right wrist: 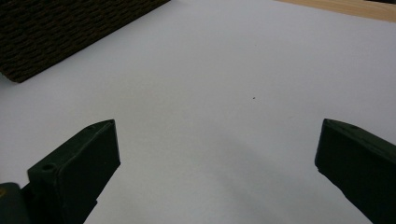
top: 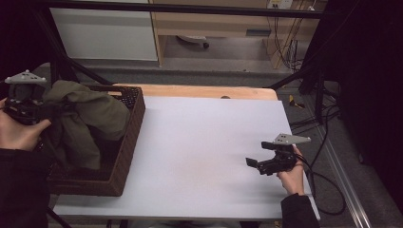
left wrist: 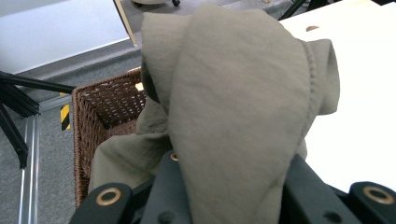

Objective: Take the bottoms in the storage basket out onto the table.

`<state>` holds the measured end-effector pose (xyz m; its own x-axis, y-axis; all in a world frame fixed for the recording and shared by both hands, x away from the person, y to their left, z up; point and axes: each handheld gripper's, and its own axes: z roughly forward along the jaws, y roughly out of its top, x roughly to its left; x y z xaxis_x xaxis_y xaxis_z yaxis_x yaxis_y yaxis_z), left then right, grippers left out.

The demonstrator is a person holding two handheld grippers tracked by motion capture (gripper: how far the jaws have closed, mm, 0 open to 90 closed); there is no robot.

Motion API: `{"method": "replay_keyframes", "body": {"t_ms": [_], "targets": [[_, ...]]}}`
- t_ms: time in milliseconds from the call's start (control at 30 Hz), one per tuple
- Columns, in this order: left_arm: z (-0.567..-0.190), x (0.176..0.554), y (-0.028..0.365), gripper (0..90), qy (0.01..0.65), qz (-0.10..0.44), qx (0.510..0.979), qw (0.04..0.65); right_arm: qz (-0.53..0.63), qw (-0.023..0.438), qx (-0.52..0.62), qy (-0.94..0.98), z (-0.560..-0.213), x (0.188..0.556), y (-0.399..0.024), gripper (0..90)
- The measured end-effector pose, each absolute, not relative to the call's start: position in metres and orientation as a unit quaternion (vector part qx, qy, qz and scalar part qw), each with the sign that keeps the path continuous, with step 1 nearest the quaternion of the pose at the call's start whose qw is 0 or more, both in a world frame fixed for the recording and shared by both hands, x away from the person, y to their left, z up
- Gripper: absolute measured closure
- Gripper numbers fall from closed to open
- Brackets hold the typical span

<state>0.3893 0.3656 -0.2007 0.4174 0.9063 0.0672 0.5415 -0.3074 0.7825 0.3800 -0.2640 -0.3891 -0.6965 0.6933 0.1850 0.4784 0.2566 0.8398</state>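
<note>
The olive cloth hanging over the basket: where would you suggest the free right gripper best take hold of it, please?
Probably the hem hanging over the basket rim on the table side. The olive cloth is pinched at its top by the left gripper, so that edge droops free. The right gripper could come in level across the white table.

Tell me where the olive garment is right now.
High view, left side: the olive garment hangs from the left hand-held gripper, draped over the brown wicker basket.

Garment (top: 90, 121): plain olive-green, no pattern. Basket (top: 124, 156): dark brown woven wicker. Tabletop (top: 204, 152): pale grey-white sheet, light wood strip at far edge. Left tongs (top: 29, 107) and right tongs (top: 259, 166): black, grey top plates.
</note>
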Motion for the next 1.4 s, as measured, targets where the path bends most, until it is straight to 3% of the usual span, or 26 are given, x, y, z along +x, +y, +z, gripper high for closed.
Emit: {"method": "replay_keyframes", "body": {"t_ms": [1400], "targets": [[-0.174,0.385,0.351,78.8,0.449,0.26,0.77,0.372,0.482,0.111,0.374,0.785,-0.389,0.38,-0.264,0.6]]}}
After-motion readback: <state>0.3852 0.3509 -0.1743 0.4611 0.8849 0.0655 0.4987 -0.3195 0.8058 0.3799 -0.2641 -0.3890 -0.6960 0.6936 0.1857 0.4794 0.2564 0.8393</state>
